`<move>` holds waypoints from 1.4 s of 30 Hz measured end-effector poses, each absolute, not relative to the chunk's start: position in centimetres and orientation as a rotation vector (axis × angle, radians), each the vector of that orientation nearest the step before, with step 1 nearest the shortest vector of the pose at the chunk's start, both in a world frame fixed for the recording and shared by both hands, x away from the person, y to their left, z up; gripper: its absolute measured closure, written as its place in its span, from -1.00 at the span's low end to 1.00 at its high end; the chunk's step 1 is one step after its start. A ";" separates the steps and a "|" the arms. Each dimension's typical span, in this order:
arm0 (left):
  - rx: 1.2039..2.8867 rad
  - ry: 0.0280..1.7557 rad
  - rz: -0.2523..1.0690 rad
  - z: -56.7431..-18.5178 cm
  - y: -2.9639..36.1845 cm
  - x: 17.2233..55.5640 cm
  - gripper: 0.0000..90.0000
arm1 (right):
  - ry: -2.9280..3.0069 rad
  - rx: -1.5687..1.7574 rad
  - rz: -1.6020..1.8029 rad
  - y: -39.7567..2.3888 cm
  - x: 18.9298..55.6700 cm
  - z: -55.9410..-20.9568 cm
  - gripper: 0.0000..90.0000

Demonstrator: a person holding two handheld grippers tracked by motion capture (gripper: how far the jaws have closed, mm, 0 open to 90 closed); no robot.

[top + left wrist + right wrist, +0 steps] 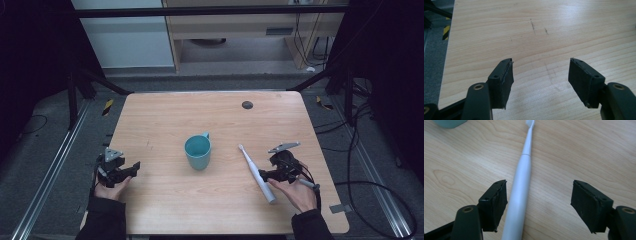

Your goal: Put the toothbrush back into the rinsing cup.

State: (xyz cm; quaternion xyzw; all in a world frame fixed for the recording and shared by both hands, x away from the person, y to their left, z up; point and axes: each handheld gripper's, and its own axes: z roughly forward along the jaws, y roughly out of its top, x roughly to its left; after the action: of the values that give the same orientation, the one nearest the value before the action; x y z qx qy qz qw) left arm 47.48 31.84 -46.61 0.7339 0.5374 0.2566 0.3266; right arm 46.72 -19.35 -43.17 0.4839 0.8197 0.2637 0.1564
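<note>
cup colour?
Teal; the cup shows best in the high view, upright at the table's middle.

A light wooden table (165, 210) fills the middle of the high view. It has a pale grain and rounded corners. A small dark round cap (247, 104) sits in the top near the far edge, a bit right of the middle. A few little dark scratches (533, 25) mark the wood on the left part.

A teal mug (198, 152) stands upright near the middle of the table. To its right lies a white electric toothbrush (257, 173), flat on the wood, its brush end pointing to the far side.
</note>
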 end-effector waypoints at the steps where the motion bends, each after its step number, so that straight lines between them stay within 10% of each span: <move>1: 1.923 1.407 0.680 -46.6 31.8 47.5 -0.20 | 2.347 1.385 0.755 -19.3 46.7 -43.2 -0.34; 42: 1.997 1.397 0.619 -47.0 31.5 47.8 0.00 | 2.633 1.396 0.449 -16.1 49.6 -45.9 0.32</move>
State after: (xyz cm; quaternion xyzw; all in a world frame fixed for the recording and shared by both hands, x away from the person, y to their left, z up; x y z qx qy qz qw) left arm 47.75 31.48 -47.02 0.7553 0.5286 0.2342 0.3085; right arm 49.64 -16.09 -45.91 0.4624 0.8718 0.1486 0.0638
